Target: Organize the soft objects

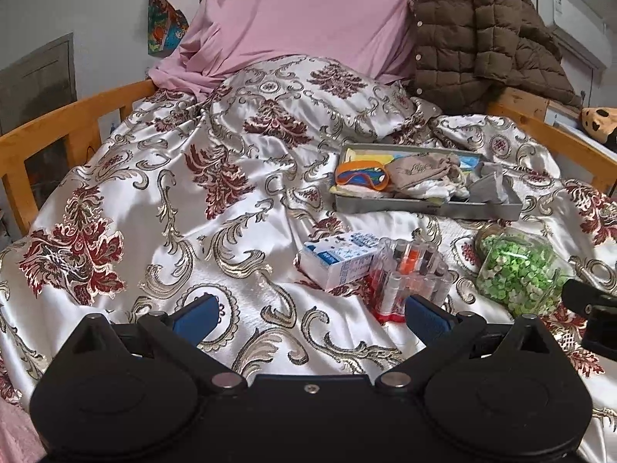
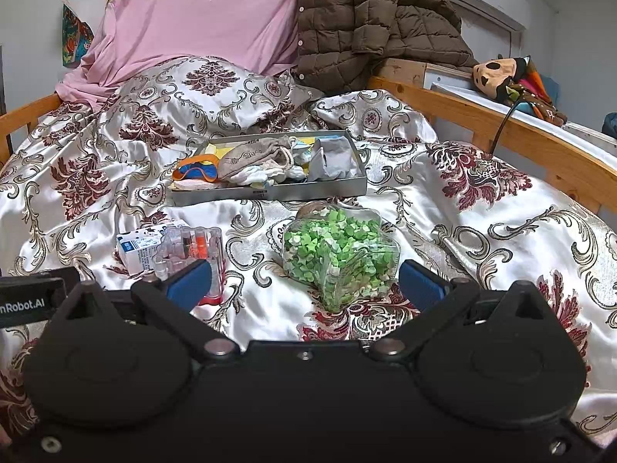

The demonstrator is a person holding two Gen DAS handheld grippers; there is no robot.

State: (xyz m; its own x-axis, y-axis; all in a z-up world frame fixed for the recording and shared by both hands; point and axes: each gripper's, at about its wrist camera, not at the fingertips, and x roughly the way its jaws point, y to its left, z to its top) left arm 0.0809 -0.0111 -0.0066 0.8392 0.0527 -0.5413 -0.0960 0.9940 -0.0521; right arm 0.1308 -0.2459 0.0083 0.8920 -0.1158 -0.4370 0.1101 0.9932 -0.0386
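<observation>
A grey tray (image 1: pixel 389 205) (image 2: pixel 308 191) sits on the patterned bedspread. In it lie soft items: an orange and blue eye mask (image 1: pixel 360 177) (image 2: pixel 196 171), a beige drawstring pouch (image 1: pixel 418 169) (image 2: pixel 250 158), white socks (image 2: pixel 262 173) and a grey cloth (image 1: pixel 489 185) (image 2: pixel 333 158). My left gripper (image 1: pixel 310 316) is open and empty, low over the bedspread in front of the tray. My right gripper (image 2: pixel 304 281) is open and empty, with a clear jar of green bits (image 2: pixel 339 254) (image 1: pixel 518 270) between its fingers' line of sight.
A small blue and white carton (image 1: pixel 339 258) (image 2: pixel 139 249) and a clear case of small bottles (image 1: pixel 408 270) (image 2: pixel 193 250) lie before the tray. A pink pillow (image 1: pixel 300 15), brown quilted jacket (image 1: pixel 486 34) and wooden bed rails (image 1: pixel 58 127) (image 2: pixel 520 135) bound the bed.
</observation>
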